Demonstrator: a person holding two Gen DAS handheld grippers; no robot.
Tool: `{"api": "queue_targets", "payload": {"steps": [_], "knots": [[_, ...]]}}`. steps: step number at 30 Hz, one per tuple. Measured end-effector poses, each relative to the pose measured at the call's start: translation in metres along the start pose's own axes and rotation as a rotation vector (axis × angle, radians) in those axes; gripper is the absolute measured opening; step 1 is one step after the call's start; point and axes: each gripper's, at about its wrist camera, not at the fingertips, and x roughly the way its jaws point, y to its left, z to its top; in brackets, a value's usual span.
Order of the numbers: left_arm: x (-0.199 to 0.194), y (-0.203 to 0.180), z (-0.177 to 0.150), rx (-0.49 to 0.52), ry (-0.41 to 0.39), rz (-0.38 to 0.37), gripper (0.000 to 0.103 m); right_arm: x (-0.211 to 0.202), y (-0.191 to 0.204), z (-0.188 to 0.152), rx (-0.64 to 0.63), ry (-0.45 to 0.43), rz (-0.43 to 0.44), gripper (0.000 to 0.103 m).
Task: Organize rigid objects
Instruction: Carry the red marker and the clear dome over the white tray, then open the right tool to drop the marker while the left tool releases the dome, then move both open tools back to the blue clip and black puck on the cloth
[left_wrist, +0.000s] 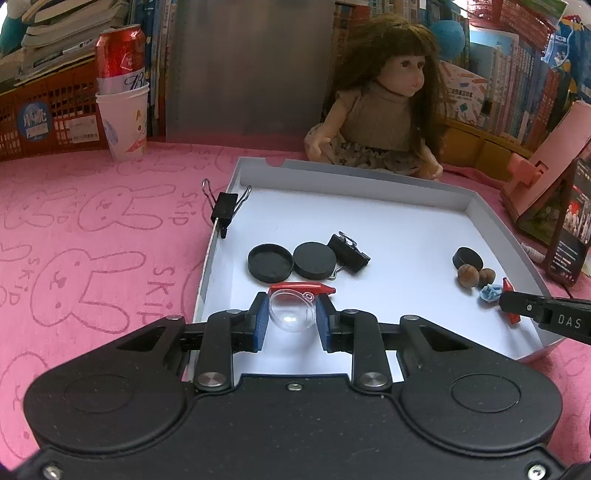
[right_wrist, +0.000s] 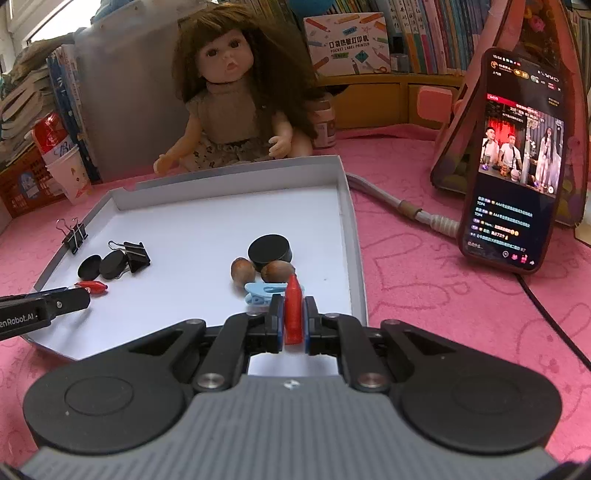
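Upright, red crayon (right_wrist: 293, 312) tip up, right jaws clamped

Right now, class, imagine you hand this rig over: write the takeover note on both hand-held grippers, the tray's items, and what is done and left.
Left hand-held gripper: shut on the clear dome, low over the white tray.
Right hand-held gripper: shut on a red crayon, tip forward.
In the tray: a second red crayon, black caps, binder clips, two nuts, blue clip.
Done: both items gripped.
Left: set both down, probably by kind.
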Motion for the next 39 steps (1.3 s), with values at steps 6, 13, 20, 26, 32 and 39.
{"api": "queue_targets", "payload": {"steps": [6,13,20,26,32,39], "knots": [[-0.004,-0.002,-0.001,0.002,-0.003,-0.013,0.028,-0.003,0.001,-0.001,-0.003,-0.010,0.008,0.021],[-0.026,-0.004,-0.003,0.014,-0.034,-0.029,0.055,-0.020,0.002,-0.004,-0.013,-0.050,0.019,0.051],[-0.067,-0.003,-0.019,0.028,-0.096,-0.054,0.068,-0.053,0.010,-0.019,-0.057,-0.121,0.062,0.070],[-0.111,-0.002,-0.048,0.034,-0.190,-0.064,0.077,-0.082,0.025,-0.040,-0.109,-0.175,0.114,0.084],[-0.143,0.000,-0.076,0.053,-0.233,-0.040,0.079,-0.106,0.040,-0.061,-0.171,-0.229,0.148,0.089],[-0.169,0.014,-0.102,0.019,-0.261,-0.007,0.081,-0.120,0.044,-0.083,-0.175,-0.251,0.179,0.094]]}}
